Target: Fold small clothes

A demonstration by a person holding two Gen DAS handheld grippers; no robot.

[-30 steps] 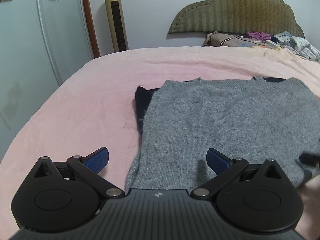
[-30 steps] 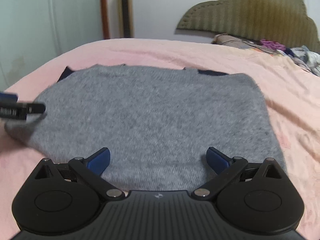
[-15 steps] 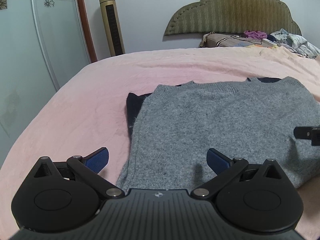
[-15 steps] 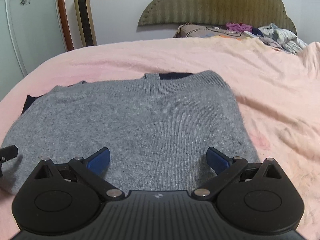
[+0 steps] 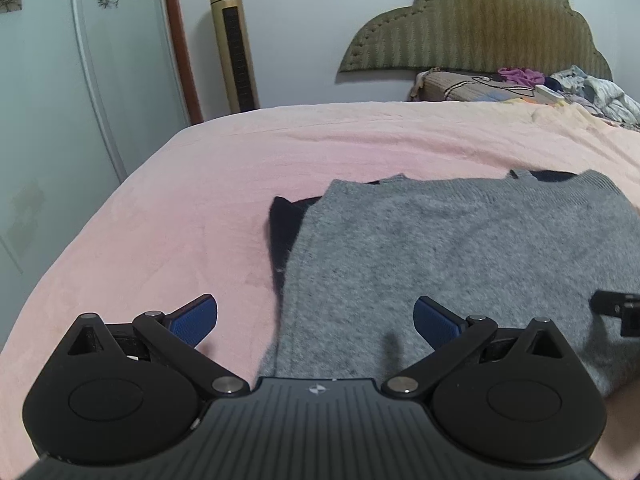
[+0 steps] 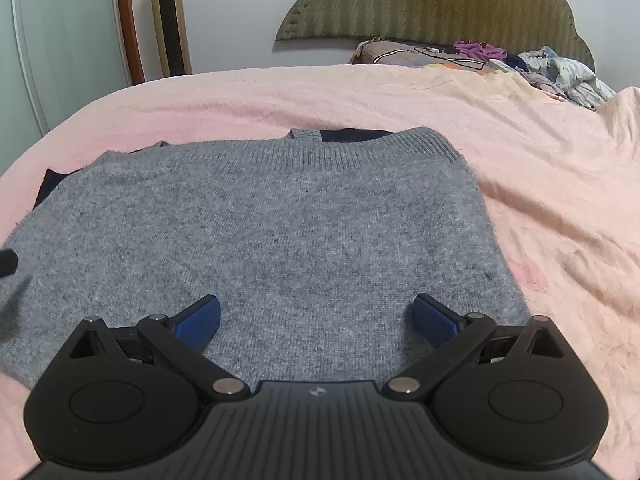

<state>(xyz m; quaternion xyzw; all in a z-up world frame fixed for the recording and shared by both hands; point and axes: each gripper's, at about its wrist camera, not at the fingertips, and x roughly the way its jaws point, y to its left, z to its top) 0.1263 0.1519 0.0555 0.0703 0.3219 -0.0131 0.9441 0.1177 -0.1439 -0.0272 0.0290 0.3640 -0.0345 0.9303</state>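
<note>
**Grey sweater flat on the pink bed, both grippers spread and empty**

The grey sweater (image 6: 280,232) lies flat on the pink bedspread (image 6: 540,168), folded to a rough rectangle with its ribbed band on the side toward the headboard (image 6: 432,0). A dark navy layer (image 5: 286,232) shows from beneath the sweater along its left edge and again in a strip at the far edge; whether it is part of the same garment or a separate one cannot be told.

The left gripper (image 5: 316,316) hangs over the sweater's near left corner, its blue pads (image 5: 196,318) spread wide and holding nothing; one pad is over bare bedspread, the other over the knit. The right gripper (image 6: 316,316) sits above the sweater's near edge, fingers likewise wide apart and empty. Whether either touches the fabric is unclear. Each gripper's body hides the sweater's nearest hem.

In the left view only a black tip of the right gripper juts in over the sweater's right side; in the right view the left gripper is a blurred dark shape at the frame edge.

Beyond the sweater, below the headboard, lies a jumble of clothes (image 6: 560,66), too small to sort out.
</note>
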